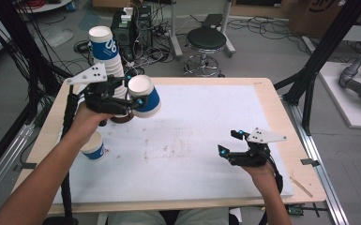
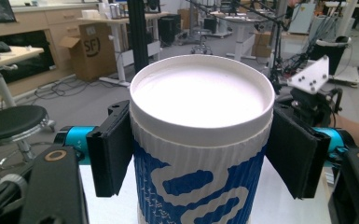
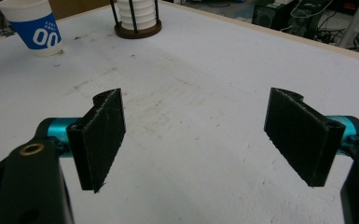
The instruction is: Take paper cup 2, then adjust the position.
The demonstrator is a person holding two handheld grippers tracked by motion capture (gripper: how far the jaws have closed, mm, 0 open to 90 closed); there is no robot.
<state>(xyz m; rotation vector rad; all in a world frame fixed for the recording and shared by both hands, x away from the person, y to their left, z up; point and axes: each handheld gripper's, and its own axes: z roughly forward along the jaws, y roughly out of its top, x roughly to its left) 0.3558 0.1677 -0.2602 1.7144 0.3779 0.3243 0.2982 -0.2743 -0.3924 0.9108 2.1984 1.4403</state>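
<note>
My left gripper (image 1: 136, 96) is raised above the table's far left and is shut on a blue-and-white paper cup (image 1: 145, 96), which lies tilted on its side. In the left gripper view that cup (image 2: 200, 140) sits between both black pads (image 2: 113, 149). Just behind it rises a tall stack of cups (image 1: 106, 54) in a round holder (image 3: 137, 29). A single cup (image 1: 94, 146) stands upright on the white mat beside my left forearm; it is the cup (image 3: 33, 27) at the top left of the right gripper view. My right gripper (image 1: 229, 143) hovers open over the mat's near right, nothing between its pads (image 3: 100, 135).
The white mat (image 1: 192, 136) covers most of the wooden table (image 1: 267, 93). A black stool (image 1: 206, 42), cables and computer boxes stand on the floor beyond the far edge. Black frame posts (image 1: 328, 42) flank the table on both sides.
</note>
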